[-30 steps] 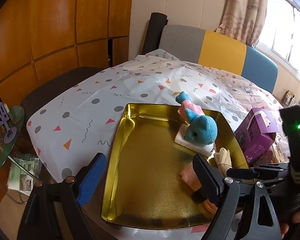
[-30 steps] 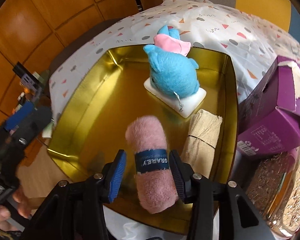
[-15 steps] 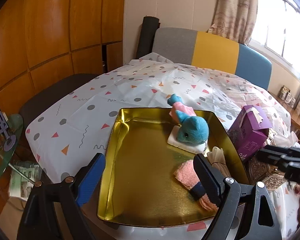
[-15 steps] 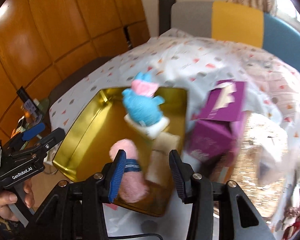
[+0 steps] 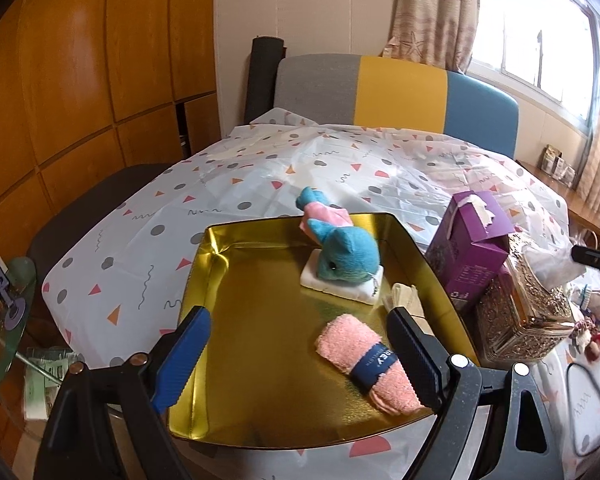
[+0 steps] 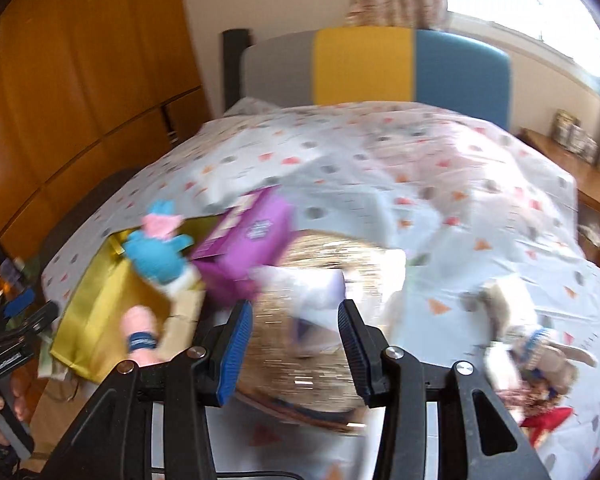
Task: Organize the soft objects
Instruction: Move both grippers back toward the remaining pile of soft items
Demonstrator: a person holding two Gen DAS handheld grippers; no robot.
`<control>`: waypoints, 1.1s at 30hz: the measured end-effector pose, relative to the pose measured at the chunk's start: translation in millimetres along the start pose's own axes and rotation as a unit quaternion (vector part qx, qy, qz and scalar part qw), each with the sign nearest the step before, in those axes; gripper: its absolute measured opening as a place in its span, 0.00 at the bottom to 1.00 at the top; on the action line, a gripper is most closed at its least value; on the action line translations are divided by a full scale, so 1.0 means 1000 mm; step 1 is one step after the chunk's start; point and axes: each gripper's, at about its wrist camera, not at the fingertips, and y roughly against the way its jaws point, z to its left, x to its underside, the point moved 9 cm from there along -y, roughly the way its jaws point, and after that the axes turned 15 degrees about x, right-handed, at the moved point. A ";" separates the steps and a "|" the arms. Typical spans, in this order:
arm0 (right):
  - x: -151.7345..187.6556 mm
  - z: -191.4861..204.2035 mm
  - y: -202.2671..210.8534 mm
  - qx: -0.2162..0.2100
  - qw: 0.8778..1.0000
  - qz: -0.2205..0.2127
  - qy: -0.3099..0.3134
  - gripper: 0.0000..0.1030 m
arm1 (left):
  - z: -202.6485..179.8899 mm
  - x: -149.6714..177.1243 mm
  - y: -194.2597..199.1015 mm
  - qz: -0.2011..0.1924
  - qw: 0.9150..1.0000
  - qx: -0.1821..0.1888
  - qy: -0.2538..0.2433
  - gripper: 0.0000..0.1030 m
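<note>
Left gripper [image 5: 300, 354] over tray [image 5: 204, 280] holding towel [image 5: 364, 364]

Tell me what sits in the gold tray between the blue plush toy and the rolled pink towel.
Nothing. In the left wrist view, only bare gold tray floor separates the blue plush toy on its white pad from the rolled pink towel.

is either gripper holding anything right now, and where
Nothing is held. The left gripper and the right gripper are both open and empty.
</note>
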 end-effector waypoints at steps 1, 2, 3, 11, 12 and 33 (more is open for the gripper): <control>0.000 -0.013 0.000 0.011 1.000 -0.001 -0.009 0.43 | -0.002 0.000 -0.001 0.001 1.000 0.001 -0.003 0.87; -0.001 -0.027 -0.001 0.021 1.000 -0.002 -0.019 0.43 | -0.006 0.000 -0.001 0.002 1.000 0.002 -0.007 0.87; -0.001 -0.042 -0.002 0.033 0.999 -0.003 -0.030 0.43 | -0.008 0.000 -0.002 0.003 1.000 0.003 -0.010 0.87; 0.007 -0.180 -0.011 0.140 0.976 -0.013 -0.168 0.43 | -0.032 -0.004 -0.006 0.009 0.999 0.013 -0.037 0.88; 0.010 -0.196 -0.012 0.149 0.970 -0.015 -0.190 0.43 | -0.036 -0.005 -0.006 0.009 0.999 0.015 -0.042 0.87; 0.102 -0.328 -0.027 0.133 0.858 0.035 -0.495 0.44 | -0.132 -0.027 -0.010 0.002 0.988 0.085 -0.132 0.88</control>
